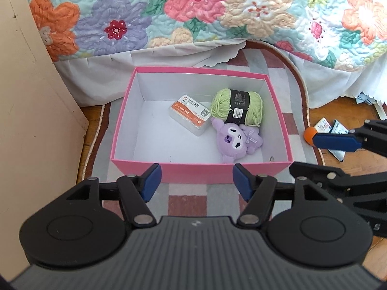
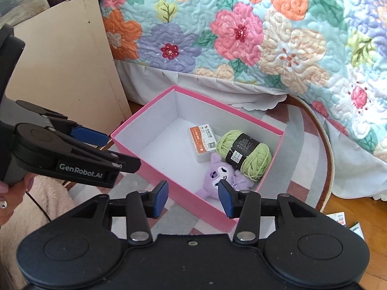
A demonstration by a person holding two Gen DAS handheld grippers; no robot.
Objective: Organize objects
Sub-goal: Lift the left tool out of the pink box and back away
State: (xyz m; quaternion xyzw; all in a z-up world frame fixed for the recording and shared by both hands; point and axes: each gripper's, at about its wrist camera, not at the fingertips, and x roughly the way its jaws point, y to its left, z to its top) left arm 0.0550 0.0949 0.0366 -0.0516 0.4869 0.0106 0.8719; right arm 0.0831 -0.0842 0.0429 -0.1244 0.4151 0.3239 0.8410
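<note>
Hiding behind the right gripper's blue pad [image 2: 226,199] — part of the purple plush toy [image 2: 217,176] in the right wrist view. Running off the right edge: scattered paper packets [image 1: 335,130] (print too small for reading). Showing only fingertips — a hand [image 2: 4,193] cropped at the left edge.

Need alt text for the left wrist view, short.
An open pink box on a rug holds a green yarn skein, a purple plush toy and a small clear packet. The left gripper hovers open and empty at its near wall, below a floral quilt.
</note>
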